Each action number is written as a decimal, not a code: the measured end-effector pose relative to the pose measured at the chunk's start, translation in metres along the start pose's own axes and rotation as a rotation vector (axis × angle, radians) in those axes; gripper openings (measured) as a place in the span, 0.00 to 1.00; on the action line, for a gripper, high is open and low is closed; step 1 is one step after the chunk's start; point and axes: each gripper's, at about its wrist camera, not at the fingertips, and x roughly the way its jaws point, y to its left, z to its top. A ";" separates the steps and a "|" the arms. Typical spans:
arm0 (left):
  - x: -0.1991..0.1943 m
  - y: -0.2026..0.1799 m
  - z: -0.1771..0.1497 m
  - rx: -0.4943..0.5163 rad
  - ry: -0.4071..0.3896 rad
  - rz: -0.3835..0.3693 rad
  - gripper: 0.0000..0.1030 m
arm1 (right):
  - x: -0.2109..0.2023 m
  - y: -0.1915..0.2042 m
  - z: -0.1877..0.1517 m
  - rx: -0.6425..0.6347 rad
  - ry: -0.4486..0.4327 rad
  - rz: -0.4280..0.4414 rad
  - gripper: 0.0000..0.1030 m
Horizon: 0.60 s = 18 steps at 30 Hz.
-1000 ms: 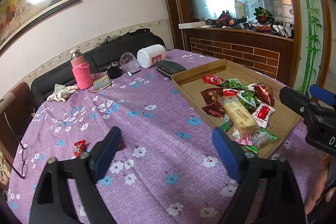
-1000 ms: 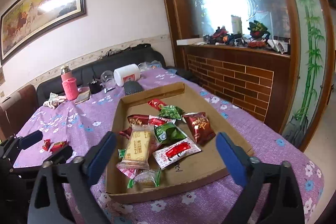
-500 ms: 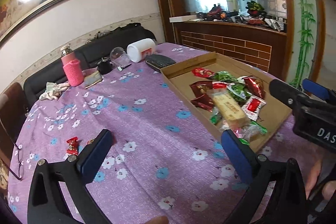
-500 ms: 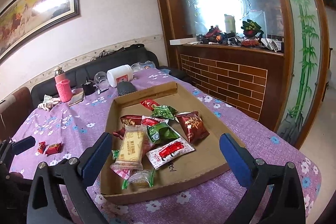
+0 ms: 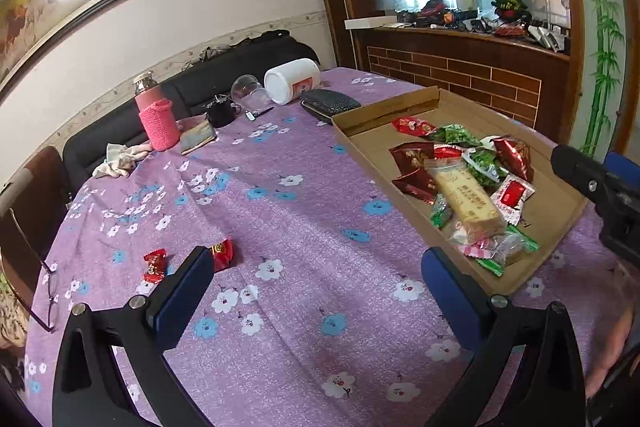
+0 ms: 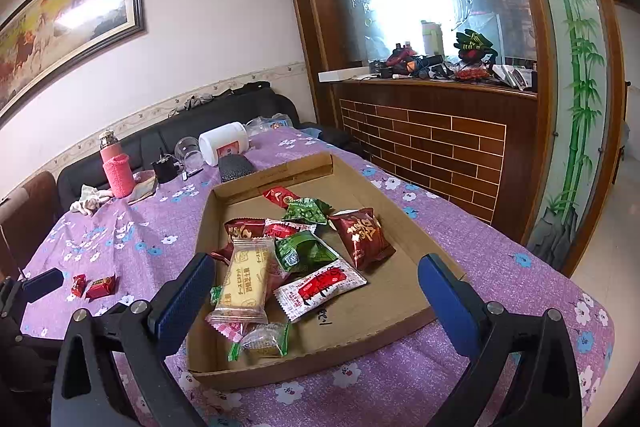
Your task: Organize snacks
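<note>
A flat cardboard tray [image 6: 320,363] on the purple flowered tablecloth [image 5: 304,227] holds several wrapped snacks: a long yellow biscuit pack [image 6: 246,279], a dark red pack [image 6: 360,237], green packs [image 6: 306,211] and a white-and-red pack [image 6: 320,287]. Two small red candies [image 5: 154,265] [image 5: 222,253] lie loose on the cloth, just beyond the left finger of my left gripper [image 5: 316,287]. That gripper is open wide over bare cloth, holding nothing. My right gripper [image 6: 316,291] hovers open over the tray's near end, also holding nothing. The tray [image 5: 384,107] sits to the right in the left wrist view.
At the table's far side stand a pink-sleeved bottle [image 5: 158,121], a tipped white jar [image 5: 292,81], a clear glass [image 5: 248,93], a black wallet [image 5: 330,105] and a crumpled cloth [image 5: 120,159]. Spectacles [image 5: 44,287] lie at the left edge. A black sofa backs the table.
My left gripper's jaws have spread wider, and its view has shifted so both red candies now show beside the left finger. The right gripper has hardly moved.
</note>
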 end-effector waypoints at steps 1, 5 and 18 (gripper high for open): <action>0.000 0.000 0.000 0.000 0.002 -0.001 1.00 | -0.001 0.000 0.000 0.001 0.000 0.000 0.99; 0.000 -0.002 -0.001 0.013 0.002 0.014 1.00 | -0.001 0.000 0.000 0.004 -0.005 0.001 0.99; 0.005 -0.004 -0.002 0.027 0.024 0.031 1.00 | -0.004 -0.001 0.001 0.011 -0.022 0.002 0.99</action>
